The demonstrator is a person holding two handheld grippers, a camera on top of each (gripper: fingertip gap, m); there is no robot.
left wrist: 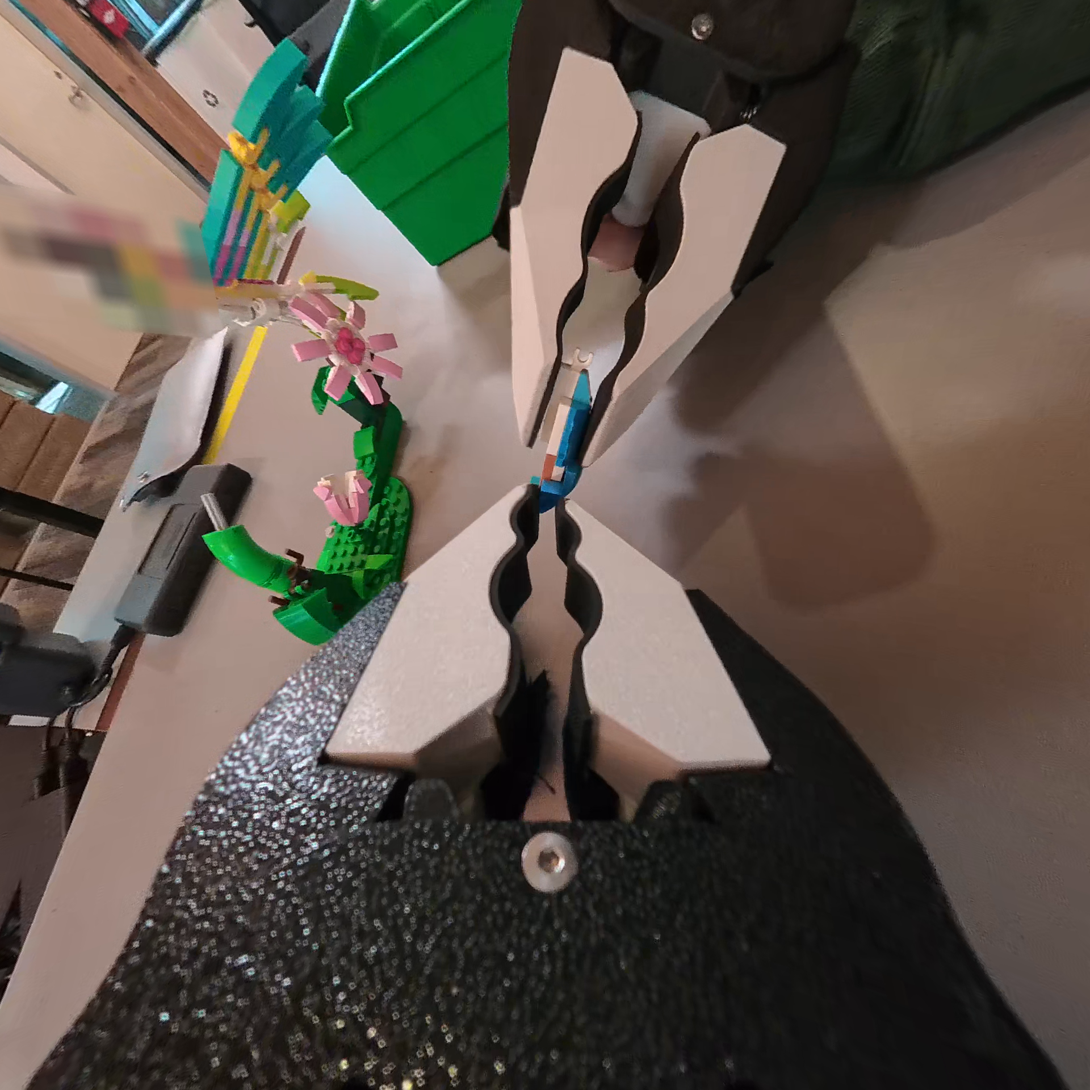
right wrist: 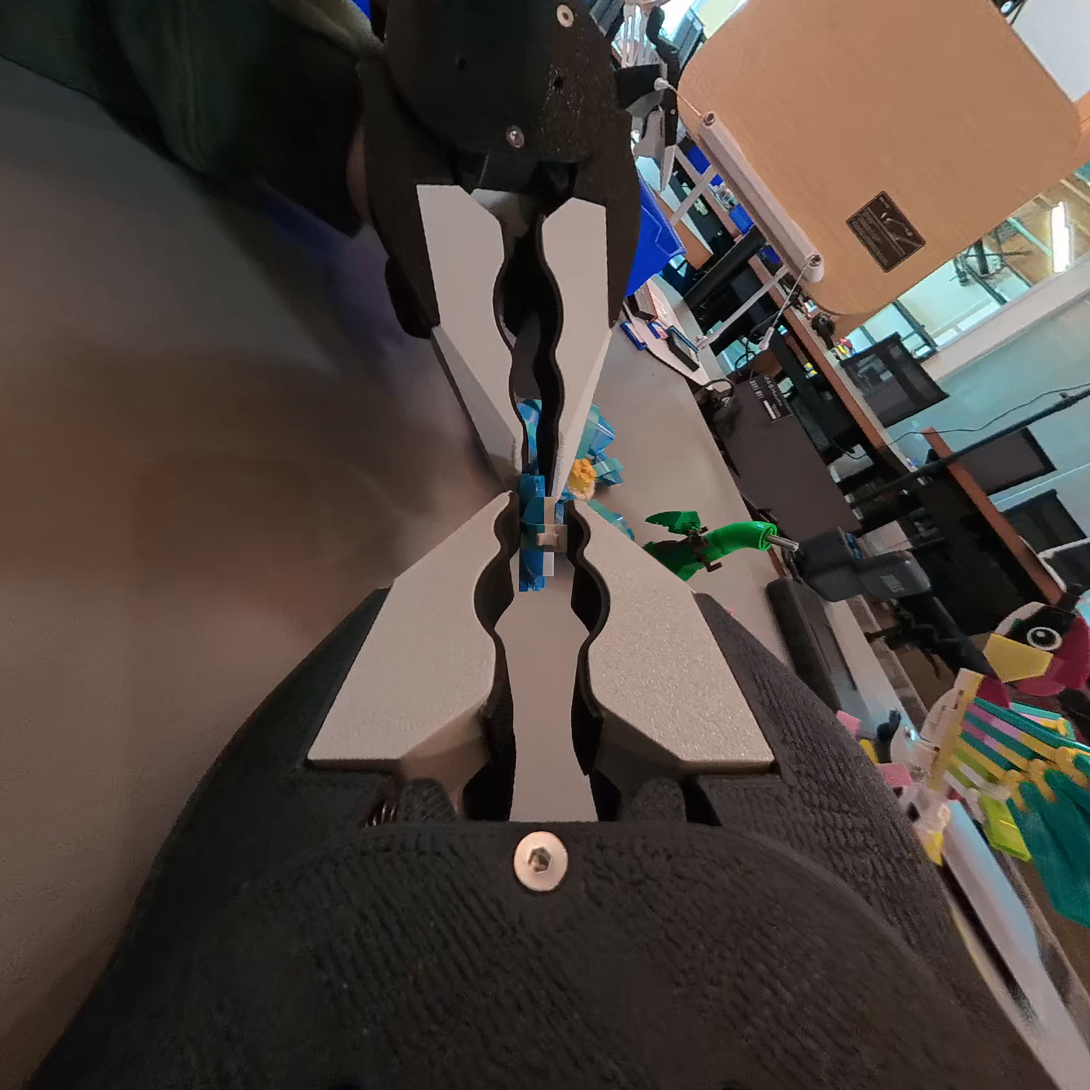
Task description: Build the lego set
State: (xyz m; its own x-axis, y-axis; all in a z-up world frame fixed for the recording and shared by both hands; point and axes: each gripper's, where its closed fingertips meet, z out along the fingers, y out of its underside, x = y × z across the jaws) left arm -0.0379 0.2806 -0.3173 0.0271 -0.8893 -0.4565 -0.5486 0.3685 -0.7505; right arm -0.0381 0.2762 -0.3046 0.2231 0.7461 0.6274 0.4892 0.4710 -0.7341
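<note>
Brick piece [left wrist: 569, 436]: we see blue w/ white, bit of orange.
Gripper fingers [left wrist: 448, 637]: pale grey, black wavy pads.
Bin [left wrist: 424, 147]: bright green.
Flower [left wrist: 348, 354]: pink petals, green stem.
Bird model [right wrist: 1026, 666]: yellow beak, maroon head, teal/pink wing.
Table [left wrist: 885, 678]: off-white.

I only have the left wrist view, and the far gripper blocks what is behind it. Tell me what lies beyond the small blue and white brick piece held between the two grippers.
Observer: The right wrist view shows a pale blue translucent brick flower with a yellow centre on the grey table, just behind the left gripper.
Operator: Report the right gripper's hold.
Observer: The right gripper is closed on the small blue and white brick piece at its white-sided part. A blue end sticks out toward the camera.
Operator: Describe the right side.
Observer: A colourful brick bird with a yellow beak stands there.
</note>
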